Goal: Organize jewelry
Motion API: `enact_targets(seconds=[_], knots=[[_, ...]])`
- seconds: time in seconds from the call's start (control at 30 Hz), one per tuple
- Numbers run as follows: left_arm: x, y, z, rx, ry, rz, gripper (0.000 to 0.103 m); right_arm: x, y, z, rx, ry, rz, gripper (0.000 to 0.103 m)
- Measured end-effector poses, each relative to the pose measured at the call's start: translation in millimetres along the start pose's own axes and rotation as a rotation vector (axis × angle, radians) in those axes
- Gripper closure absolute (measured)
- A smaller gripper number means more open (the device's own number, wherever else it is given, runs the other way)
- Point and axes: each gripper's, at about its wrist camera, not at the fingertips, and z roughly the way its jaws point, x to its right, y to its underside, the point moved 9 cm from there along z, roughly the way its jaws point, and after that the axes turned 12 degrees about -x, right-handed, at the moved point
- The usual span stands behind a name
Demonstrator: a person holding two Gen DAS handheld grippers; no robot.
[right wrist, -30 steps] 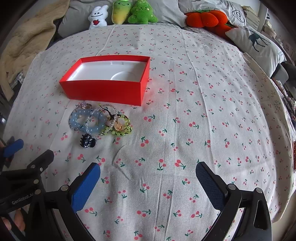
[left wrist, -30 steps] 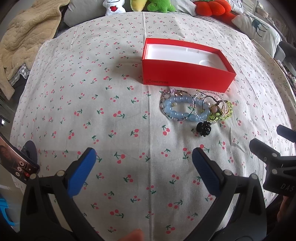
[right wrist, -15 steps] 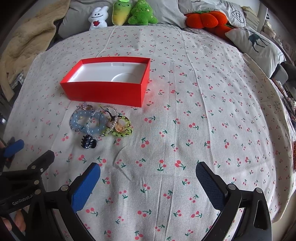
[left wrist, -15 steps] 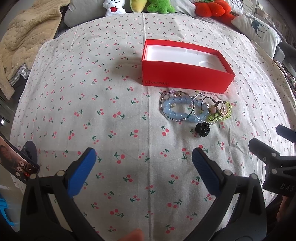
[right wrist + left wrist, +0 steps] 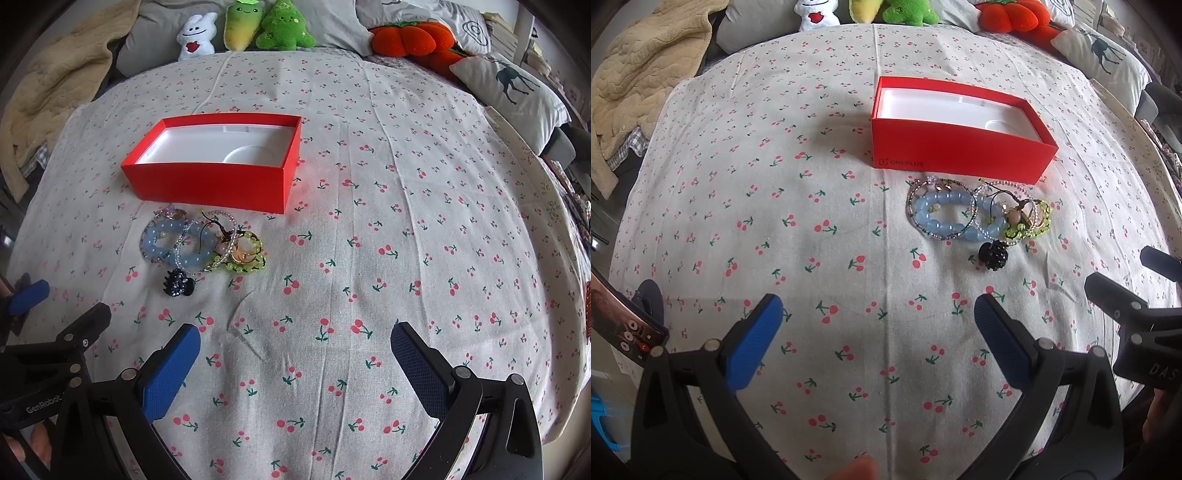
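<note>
- Both grippers had edged nearer the bed's cherry-print sheet (image 5: 775, 229) over the last second; the jewelry and box lay unmoved, suggesting the sorting had not begun.
- The jewelry pile (image 5: 975, 218), a tangle of blue bead bracelets, a green one and thin strands, lay just in front of the open red box (image 5: 960, 155), at about one o'clock from the left gripper (image 5: 879, 325).
- A black hair claw (image 5: 178, 282) sat just beside the pile's near edge.
- From the right gripper (image 5: 295, 350), the pile lay at about eleven o'clock.
- The box's white interior appeared empty.
- Both grippers' jaws were spread wide, holding nothing and touching nothing.
</note>
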Motion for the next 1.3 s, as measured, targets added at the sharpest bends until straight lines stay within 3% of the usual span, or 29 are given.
enact_targets(seconds=[0.8, 0.97, 1.13, 1.3], knots=[[-4.2, -2.0, -4.7, 0.004, 0.022, -0.008, 0.0, -3.2, -0.1, 0.7, -0.007, 0.001, -0.009, 0.0], [2.4, -8.5, -9.3, -0.005, 0.103, 0.057, 0.0, -1.9, -4.6, 1.6, -0.039, -0.054, 0.003, 0.0], [0.7, -29.3, -28.8, 0.037, 0.092, 0.119, 0.0, 2.6, -22.6, -9.7, -0.049, -0.089, 0.009, 0.0], [-5.6, -47.3, -21.7, -0.032, 0.122, 0.112, 0.0, 1.6, -43.3, -16.1, -0.081, -0.146, -0.004, 0.0]])
